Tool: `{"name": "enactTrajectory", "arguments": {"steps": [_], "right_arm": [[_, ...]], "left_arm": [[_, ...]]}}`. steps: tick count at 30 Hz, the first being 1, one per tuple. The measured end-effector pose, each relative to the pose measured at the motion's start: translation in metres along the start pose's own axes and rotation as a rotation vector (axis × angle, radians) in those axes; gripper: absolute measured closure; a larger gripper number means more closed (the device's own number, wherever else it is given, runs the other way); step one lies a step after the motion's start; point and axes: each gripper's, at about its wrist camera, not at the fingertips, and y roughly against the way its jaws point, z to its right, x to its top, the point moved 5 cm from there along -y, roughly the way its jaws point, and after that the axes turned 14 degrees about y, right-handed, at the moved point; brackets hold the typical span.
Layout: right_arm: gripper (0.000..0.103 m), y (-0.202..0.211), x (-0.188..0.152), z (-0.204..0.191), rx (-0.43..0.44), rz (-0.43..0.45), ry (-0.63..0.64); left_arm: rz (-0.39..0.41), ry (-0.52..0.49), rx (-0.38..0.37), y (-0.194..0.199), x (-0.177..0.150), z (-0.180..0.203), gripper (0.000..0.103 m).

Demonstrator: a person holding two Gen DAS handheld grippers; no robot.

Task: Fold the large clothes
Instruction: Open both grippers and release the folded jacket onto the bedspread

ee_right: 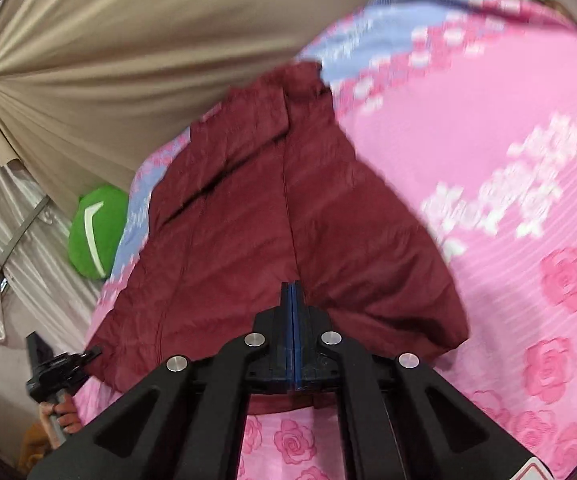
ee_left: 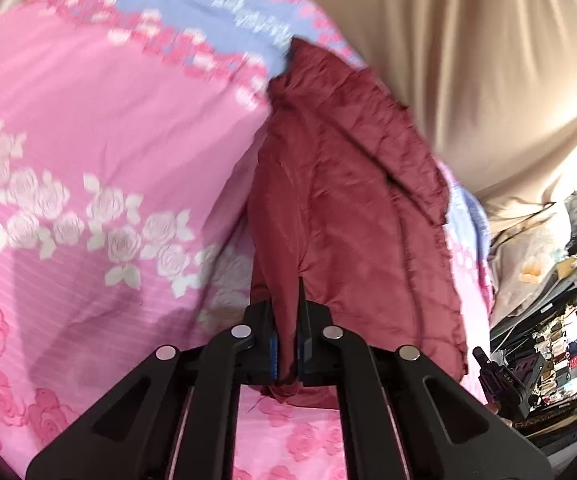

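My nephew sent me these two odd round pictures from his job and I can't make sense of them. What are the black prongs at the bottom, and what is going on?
The black prongs are hand-held grippers, one in each of a person's hands, each with a wide-angle camera looking along its two fingers. One picture is from the left gripper, the other from the right gripper. A dark red garment lies on a pink rose-patterned bedsheet. The left gripper is pinched shut on a bunch of the garment's edge. The right one is shut at the near edge too; whether cloth is caught there is unclear. A green cushion sits behind.
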Motion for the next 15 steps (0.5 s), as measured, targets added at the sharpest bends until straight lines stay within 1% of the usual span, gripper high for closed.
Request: {"name": "enactTrajectory", "arguments": {"steps": [2, 4, 6, 8, 10, 11, 12, 15], "right_arm": [[0.102, 0.020, 0.008, -0.004, -0.031, 0.067, 0.033], [0.102, 0.038, 0.014, -0.005, -0.035, 0.116, 0.055], [0.102, 0.054, 0.019, -0.003, -0.042, 0.141, 0.067], [0.100, 0.058, 0.021, 0.004, -0.072, 0.123, 0.072], [0.085, 0.056, 0.019, 0.019, -0.136, 0.085, 0.051], [0.061, 0.053, 0.017, 0.026, -0.161, 0.065, 0.031], [0.044, 0.050, 0.014, 0.033, -0.170, 0.046, 0.009], [0.043, 0.032, 0.000, 0.051, -0.154, -0.019, -0.060]], "left_arm": [[0.026, -0.022, -0.028, 0.016, 0.001, 0.012, 0.100], [0.055, -0.052, -0.064, 0.033, 0.000, 0.025, 0.100], [0.072, -0.076, -0.083, 0.044, 0.000, 0.035, 0.100], [0.075, -0.086, -0.089, 0.046, 0.000, 0.040, 0.100], [0.073, -0.090, -0.070, 0.042, 0.000, 0.038, 0.100], [0.069, -0.081, -0.050, 0.037, 0.000, 0.034, 0.100], [0.057, -0.065, -0.042, 0.032, 0.000, 0.028, 0.100], [0.034, -0.016, -0.003, 0.021, -0.001, 0.008, 0.100]]}}
